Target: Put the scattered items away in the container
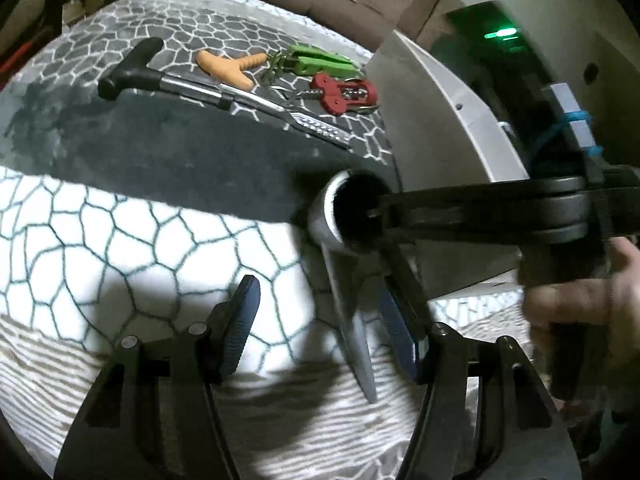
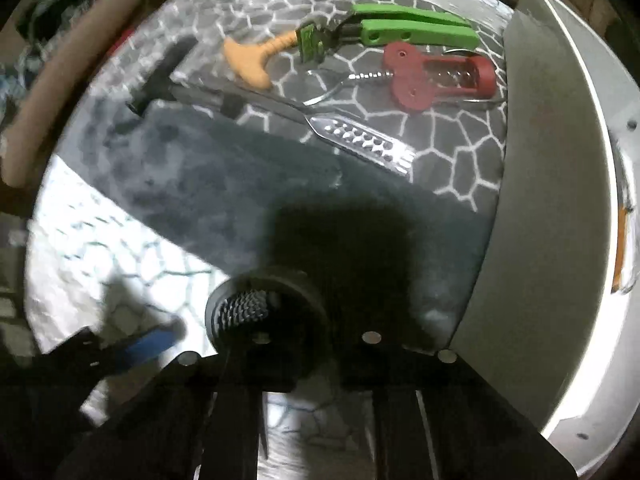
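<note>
grey plastic is what we hold in the right gripper (image 2: 316,344): its jaws look closed on a tool with a round brush-like head (image 2: 244,312), seen in the left wrist view as a pale cylinder with a tapering handle (image 1: 352,320) hanging down. our left gripper (image 1: 320,328) has its jaws wide, holding nothing. the container (image 2: 552,200) stands just right of us, its tall grey wall above the patterned fabric. we judge the step is to carry this tool over the rim, so we should lift clear of the wall first, then let go only once well inside. well apart on the fabric lie the long metal scaler (image 2: 280,116), tan handle (image 2: 256,60), green tool (image 2: 400,28) and red corkscrew (image 2: 436,76).
</note>
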`<state>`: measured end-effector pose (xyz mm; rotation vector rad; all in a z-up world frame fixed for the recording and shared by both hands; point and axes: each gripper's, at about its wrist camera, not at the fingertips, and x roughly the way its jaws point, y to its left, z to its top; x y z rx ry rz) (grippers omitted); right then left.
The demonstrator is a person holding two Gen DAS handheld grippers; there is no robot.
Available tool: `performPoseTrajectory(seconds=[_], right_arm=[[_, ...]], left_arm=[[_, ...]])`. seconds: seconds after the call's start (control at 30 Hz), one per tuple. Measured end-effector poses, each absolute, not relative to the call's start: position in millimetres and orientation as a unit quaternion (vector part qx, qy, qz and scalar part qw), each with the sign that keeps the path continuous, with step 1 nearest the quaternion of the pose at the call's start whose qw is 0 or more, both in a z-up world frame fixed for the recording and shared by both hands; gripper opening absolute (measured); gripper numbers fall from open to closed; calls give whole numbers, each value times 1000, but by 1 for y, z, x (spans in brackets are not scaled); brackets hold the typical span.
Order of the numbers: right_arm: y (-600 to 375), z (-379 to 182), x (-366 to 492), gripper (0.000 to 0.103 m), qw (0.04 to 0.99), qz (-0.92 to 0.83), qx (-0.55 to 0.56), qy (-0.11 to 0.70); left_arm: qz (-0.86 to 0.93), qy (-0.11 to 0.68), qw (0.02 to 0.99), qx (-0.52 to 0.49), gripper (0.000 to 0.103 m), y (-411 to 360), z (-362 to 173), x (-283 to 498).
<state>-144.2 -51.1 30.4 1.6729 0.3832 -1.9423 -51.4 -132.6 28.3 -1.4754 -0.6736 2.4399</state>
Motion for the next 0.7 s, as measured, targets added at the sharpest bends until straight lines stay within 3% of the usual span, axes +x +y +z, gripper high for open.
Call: performPoseTrajectory(seconds=[0.3,0.57,0.7], right_arm=[[-26,51,-103,10,319,-761,565,14],[-16,70,-71,10,308,-806,506,6],[-4,70,-68,10,295,-811,504,-18]], left_arm=[[842,-255,129,-457,58,-158,60,-33],[892,-148,98,-416,57,-152,88,-26],[888,-139,137,-417,46,-140,93,-24]])
